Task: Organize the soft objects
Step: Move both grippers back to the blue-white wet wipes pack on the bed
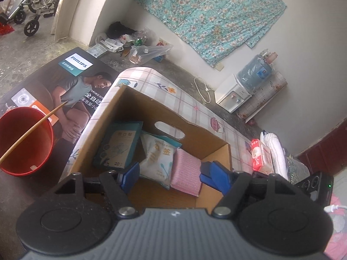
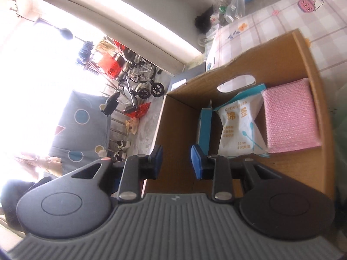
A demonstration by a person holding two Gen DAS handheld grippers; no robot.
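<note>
An open cardboard box [image 1: 151,108] stands on a checked tablecloth. Inside it, side by side, are a teal carton [image 1: 118,145], a white cotton swab bag [image 1: 158,158] and a pink bubble-textured pack [image 1: 186,173]. My left gripper [image 1: 172,176] hovers over the box's near side, open, its blue pads flanking the bag and the pink pack without pressing on them. The right wrist view shows the same box [image 2: 271,49], teal carton [image 2: 205,125], swab bag [image 2: 238,127] and pink pack [image 2: 290,117]. My right gripper [image 2: 177,162] hangs over the box's left wall, its pads a narrow gap apart and empty.
A red tissue pack [image 1: 259,158] and a white striped bundle [image 1: 275,151] lie on the table right of the box. A red bucket [image 1: 26,138] with a stick in it and a large printed carton [image 1: 65,86] sit to the left. A water dispenser [image 1: 234,95] stands by the wall.
</note>
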